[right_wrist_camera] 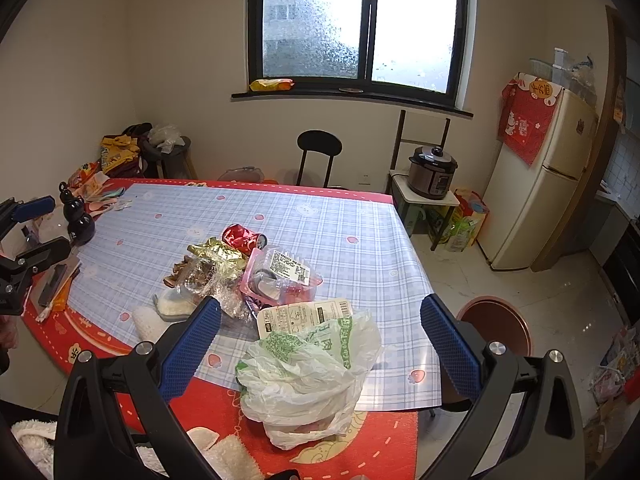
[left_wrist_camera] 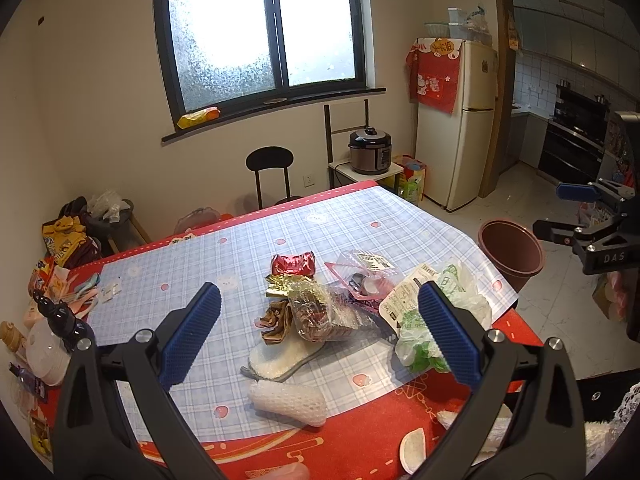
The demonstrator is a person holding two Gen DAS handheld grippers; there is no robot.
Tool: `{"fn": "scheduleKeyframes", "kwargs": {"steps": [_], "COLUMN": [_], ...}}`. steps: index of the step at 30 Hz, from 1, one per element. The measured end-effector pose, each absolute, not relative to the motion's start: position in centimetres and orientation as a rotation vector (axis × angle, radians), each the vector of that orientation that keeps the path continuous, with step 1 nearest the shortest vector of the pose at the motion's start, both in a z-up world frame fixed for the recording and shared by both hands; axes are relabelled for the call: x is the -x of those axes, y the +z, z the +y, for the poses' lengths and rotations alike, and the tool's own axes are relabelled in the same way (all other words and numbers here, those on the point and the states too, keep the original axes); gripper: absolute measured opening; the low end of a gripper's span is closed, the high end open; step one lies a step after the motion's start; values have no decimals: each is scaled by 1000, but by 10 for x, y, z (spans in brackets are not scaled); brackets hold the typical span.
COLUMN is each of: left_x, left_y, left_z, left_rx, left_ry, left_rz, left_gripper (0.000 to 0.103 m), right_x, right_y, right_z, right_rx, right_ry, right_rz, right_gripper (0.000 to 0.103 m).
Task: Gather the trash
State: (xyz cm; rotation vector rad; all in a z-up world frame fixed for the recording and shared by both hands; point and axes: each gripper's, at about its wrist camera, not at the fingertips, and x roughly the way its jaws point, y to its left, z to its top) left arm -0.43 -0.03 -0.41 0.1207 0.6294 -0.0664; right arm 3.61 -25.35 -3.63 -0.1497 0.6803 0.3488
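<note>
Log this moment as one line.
left tool: open, empty | right tool: open, over white-green plastic bag | brown round bin: on floor beside table

**Open cloth around a crowded middle**

We see the trash pile filling the middle of the table. The far half of the checked cloth lies bare, so we can pass there. On the left edge a black gourd bottle stands upright and blocks the way. The brown bin stands on the floor just beside the table's right edge, with open floor behind it.
</note>
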Motion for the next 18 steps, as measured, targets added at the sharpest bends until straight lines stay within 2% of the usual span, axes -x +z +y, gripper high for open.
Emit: {"fn": "scheduleKeyframes", "kwargs": {"steps": [18], "left_x": [13], "left_y": [-61], "left_z": [59], "left_rx": [82], "left_ry": [-45], "left_rz": [678], "left_gripper": [98], "right_x": [-50], "right_y": [-67], "right_z": [-258], "right_rx": [9], "right_ry": [357], "right_rz": [738], "right_gripper": [98]}}
